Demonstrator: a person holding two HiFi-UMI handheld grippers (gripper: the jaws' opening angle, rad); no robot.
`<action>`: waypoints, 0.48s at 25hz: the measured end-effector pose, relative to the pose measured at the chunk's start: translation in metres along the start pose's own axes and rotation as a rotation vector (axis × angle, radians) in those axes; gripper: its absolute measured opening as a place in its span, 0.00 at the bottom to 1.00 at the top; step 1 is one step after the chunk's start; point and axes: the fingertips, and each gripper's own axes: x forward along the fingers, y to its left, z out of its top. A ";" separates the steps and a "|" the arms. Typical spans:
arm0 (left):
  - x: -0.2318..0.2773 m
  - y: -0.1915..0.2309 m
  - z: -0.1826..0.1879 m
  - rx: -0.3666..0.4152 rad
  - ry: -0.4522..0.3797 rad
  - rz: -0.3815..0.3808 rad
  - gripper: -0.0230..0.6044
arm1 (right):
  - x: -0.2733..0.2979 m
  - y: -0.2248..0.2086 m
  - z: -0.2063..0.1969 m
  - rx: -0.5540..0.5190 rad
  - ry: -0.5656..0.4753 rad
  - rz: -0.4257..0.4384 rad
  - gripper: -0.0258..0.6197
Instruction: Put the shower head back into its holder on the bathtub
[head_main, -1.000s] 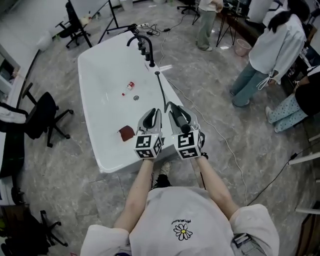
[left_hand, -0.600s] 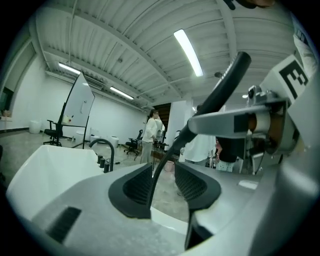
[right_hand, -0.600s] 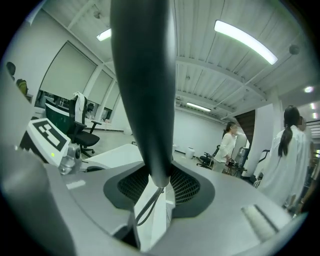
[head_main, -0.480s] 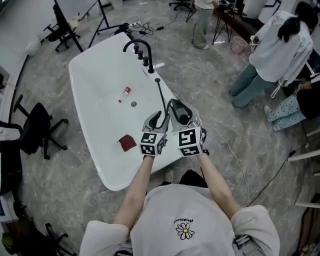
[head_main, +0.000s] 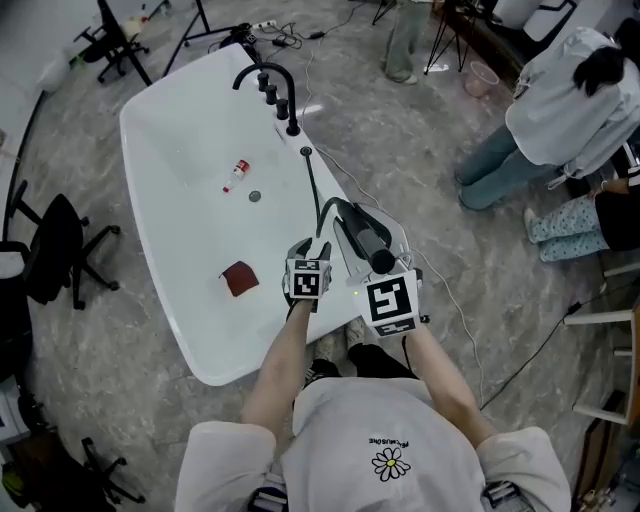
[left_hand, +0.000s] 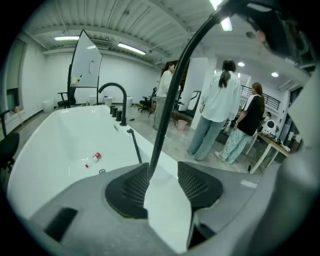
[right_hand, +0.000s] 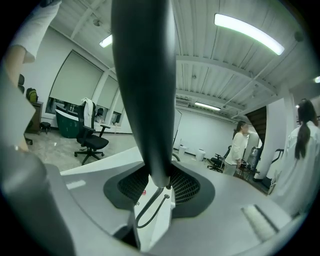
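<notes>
My right gripper (head_main: 352, 222) is shut on the black shower head (head_main: 366, 240), held over the near right rim of the white bathtub (head_main: 170, 290). In the right gripper view the handle (right_hand: 145, 90) stands upright between the pads (right_hand: 127, 187). From a small black fitting (head_main: 305, 152) on the rim, the black hose (head_main: 314, 195) runs along the rim and loops up to the head. My left gripper (head_main: 310, 248) sits just left of it. Its jaws are opening, with the hose (left_hand: 170, 100) rising between them and not squeezed.
A black faucet (head_main: 262, 80) stands at the tub's far end. Inside the tub lie a small red-and-white bottle (head_main: 235, 172), a drain (head_main: 255, 197) and a dark red cloth (head_main: 238, 280). People (head_main: 560, 110) stand at the right. Office chairs (head_main: 55, 250) and floor cables (head_main: 450, 290) surround the tub.
My left gripper has dropped lower beside the tub rim and its jaws have spread apart. The right gripper has shifted a little with the shower head still in it.
</notes>
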 end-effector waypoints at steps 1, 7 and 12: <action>0.011 0.005 -0.004 -0.017 0.020 0.024 0.32 | 0.000 -0.003 0.004 -0.002 -0.007 0.012 0.25; 0.053 0.027 0.017 -0.069 0.002 0.128 0.14 | 0.008 -0.022 0.006 -0.071 -0.013 0.081 0.25; 0.062 0.032 0.058 -0.074 -0.075 0.185 0.13 | 0.020 -0.054 -0.003 -0.037 0.000 0.086 0.25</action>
